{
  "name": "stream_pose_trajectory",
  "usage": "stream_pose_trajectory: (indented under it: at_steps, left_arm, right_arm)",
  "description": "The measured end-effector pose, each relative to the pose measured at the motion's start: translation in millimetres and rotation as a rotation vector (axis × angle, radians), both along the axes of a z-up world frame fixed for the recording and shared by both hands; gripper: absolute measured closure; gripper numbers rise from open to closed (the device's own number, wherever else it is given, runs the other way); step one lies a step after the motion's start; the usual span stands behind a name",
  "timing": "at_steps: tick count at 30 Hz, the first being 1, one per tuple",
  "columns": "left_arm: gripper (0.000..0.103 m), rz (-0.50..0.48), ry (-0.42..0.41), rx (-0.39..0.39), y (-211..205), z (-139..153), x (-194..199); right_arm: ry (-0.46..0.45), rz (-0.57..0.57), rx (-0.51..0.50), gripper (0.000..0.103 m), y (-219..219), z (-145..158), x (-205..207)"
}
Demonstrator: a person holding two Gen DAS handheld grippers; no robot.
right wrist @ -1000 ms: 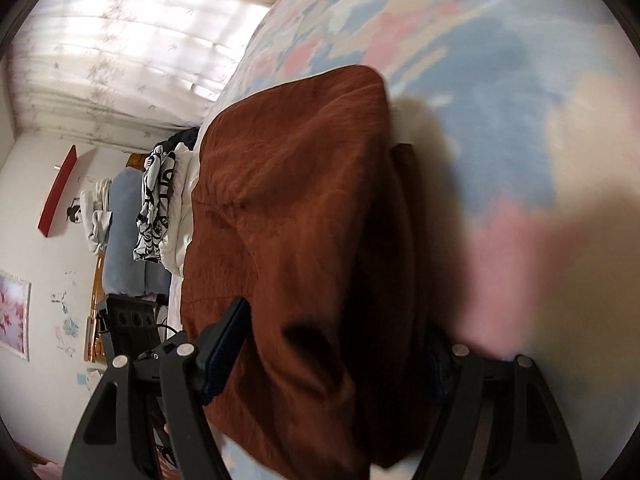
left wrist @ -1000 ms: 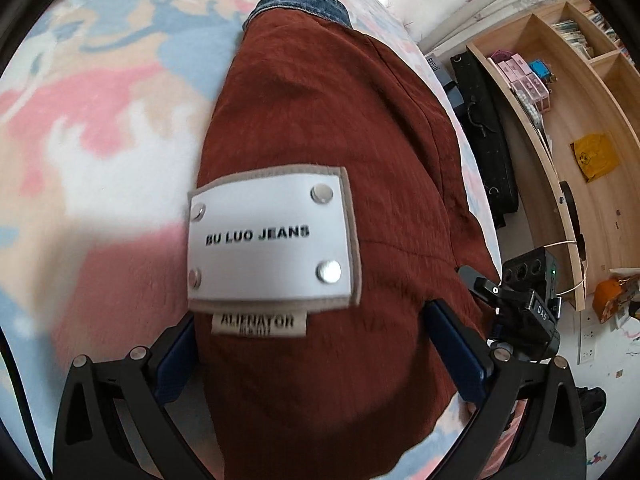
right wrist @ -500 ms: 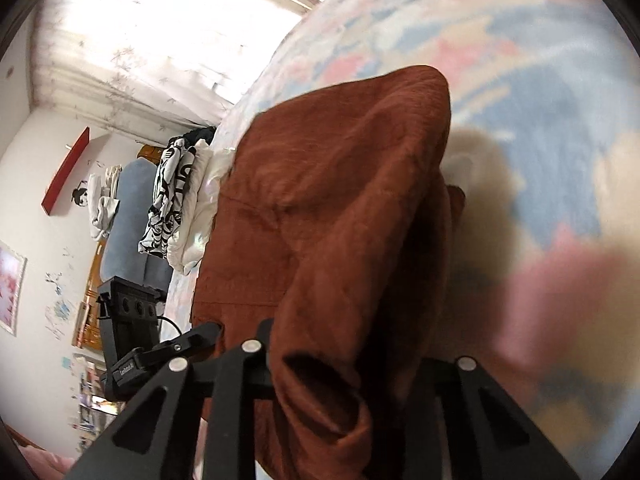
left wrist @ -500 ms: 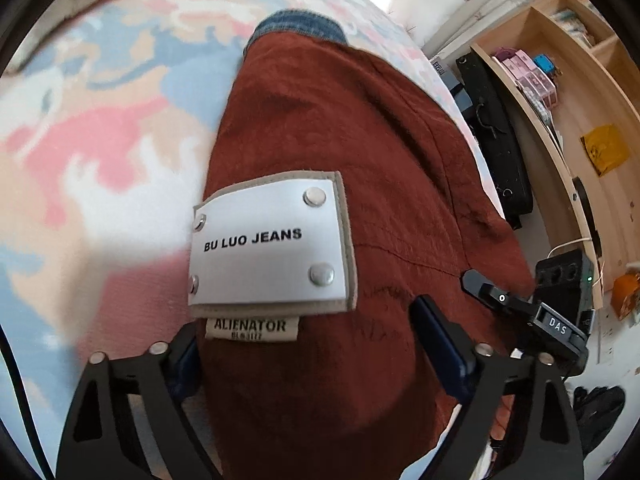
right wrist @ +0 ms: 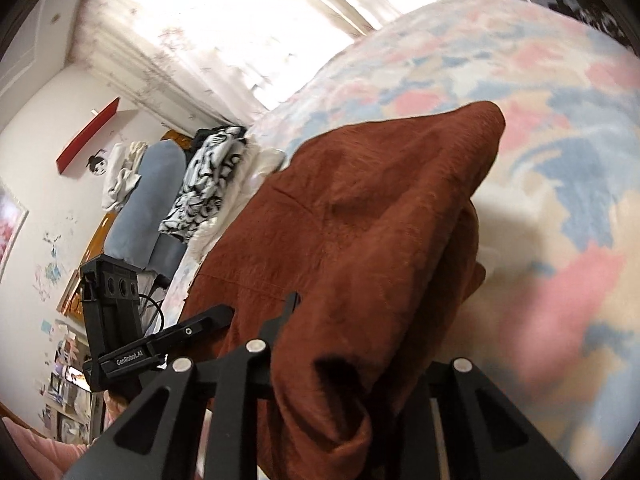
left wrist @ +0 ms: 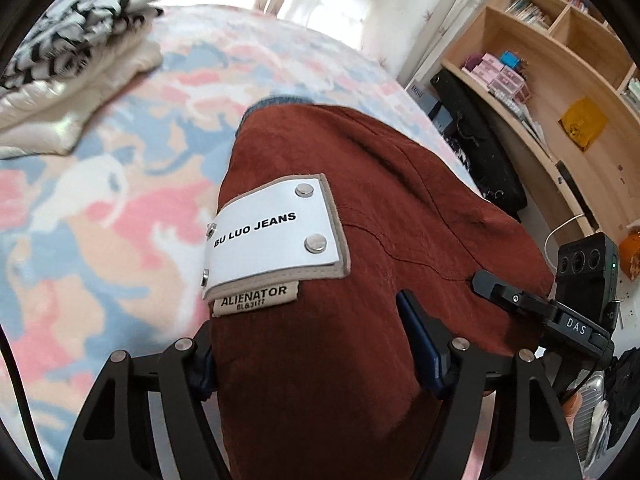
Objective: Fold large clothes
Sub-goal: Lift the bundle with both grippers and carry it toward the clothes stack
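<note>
A folded rust-brown garment (left wrist: 360,184) with a white "BU LUO JEANS" label (left wrist: 276,232) hangs raised over the pastel blanket (left wrist: 100,220). My left gripper (left wrist: 312,356) has the thick label end between its blue pads, and its jaws are closing on the cloth. In the right wrist view the same garment (right wrist: 380,208) bunches up into my right gripper (right wrist: 352,360), whose jaws are closing tight on a fold at the other end. Each gripper's fingertips are partly hidden by fabric. A strip of denim (left wrist: 280,102) peeks out at the garment's far edge.
A stack of folded clothes (left wrist: 80,60), black-and-white print on top, lies at the bed's far left. Wooden shelves (left wrist: 560,100) and a black case (left wrist: 480,140) stand right of the bed. Curtained windows (right wrist: 240,20) lie beyond it.
Both grippers have closed in on the garment and risen, lifting its near edge off the blanket. The right one went from wide apart to pinching a fold.
</note>
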State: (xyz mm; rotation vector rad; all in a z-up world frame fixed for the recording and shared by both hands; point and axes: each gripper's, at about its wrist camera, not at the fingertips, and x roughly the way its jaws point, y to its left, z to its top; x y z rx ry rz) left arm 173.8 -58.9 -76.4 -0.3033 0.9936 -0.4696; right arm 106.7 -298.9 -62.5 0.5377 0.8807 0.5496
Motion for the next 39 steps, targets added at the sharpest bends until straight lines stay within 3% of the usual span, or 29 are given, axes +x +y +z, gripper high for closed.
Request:
stream_pose_trajectory:
  at_steps: [14, 23, 29, 33, 39]
  left_arm:
    - [0.03, 0.079, -0.117, -0.028, 116, 85, -42]
    - [0.03, 0.121, -0.203, 0.018, 203, 153, -23]
    - [0.03, 0.144, -0.289, 0.051, 261, 203, 32]
    - [0.03, 0.158, -0.331, 0.069, 308, 229, 96]
    - [0.03, 0.176, -0.356, 0.108, 370, 228, 192]
  right_arm:
    - [-0.142, 0.098, -0.022, 0.082, 97, 84, -18]
    - [-0.222, 0.158, 0.013, 0.082, 182, 136, 5]
    - [-0.275, 0.177, 0.033, 0.082, 244, 179, 63]
    - [-0.316, 0.176, 0.028, 0.082, 288, 202, 115]
    - [-0.342, 0.158, 0.032, 0.082, 357, 200, 204]
